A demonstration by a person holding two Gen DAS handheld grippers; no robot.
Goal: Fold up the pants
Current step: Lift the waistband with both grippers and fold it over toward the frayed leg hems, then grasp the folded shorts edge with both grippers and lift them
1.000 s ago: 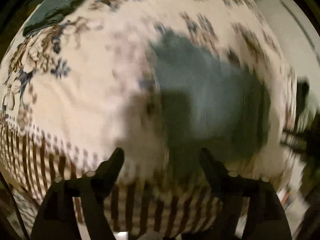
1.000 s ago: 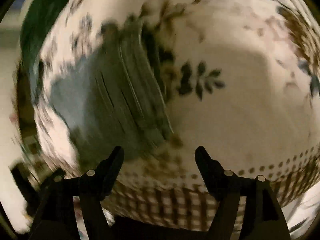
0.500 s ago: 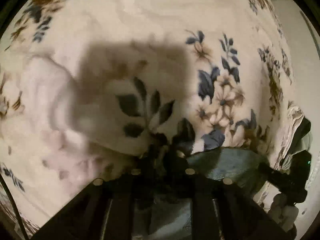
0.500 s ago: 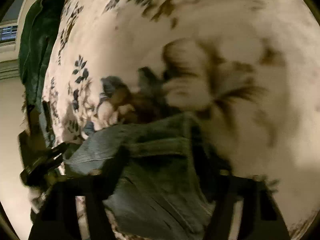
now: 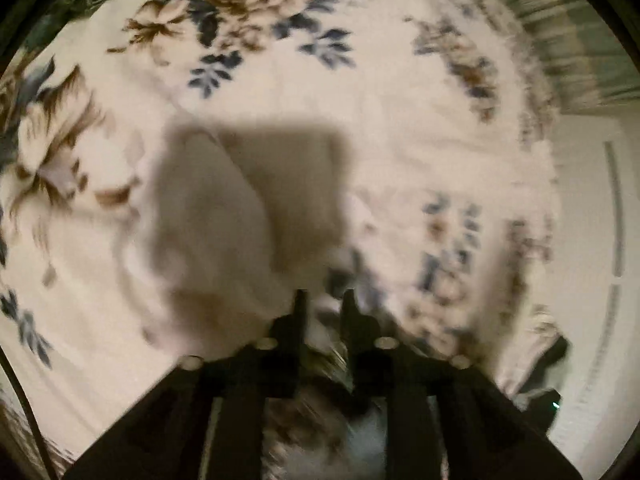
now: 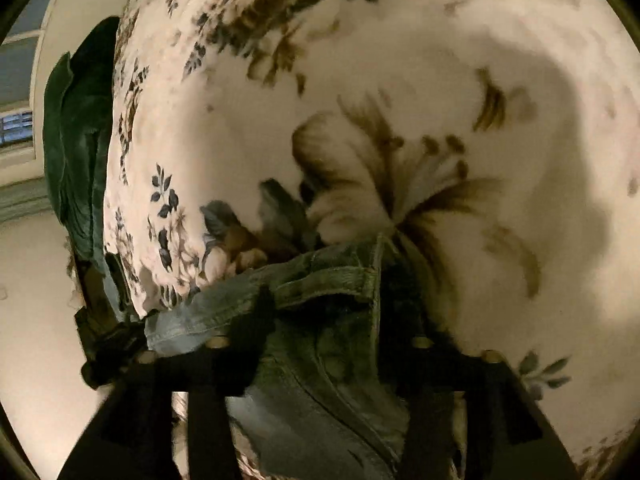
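Left gripper (image 5: 323,300) nearly closed, pinching cloth edge, blurry. Right gripper (image 6: 324,304) spread around jeans (image 6: 320,344) hem over floral bedspread (image 6: 400,100), likely lifting for fold.

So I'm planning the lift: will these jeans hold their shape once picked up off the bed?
Probably not. The jeans already bunch and crease between the right gripper's fingers, so they'll likely droop. The thick waistband looks stiffer and may keep a line. Denim on the floral bedspread probably drags rather than slides.
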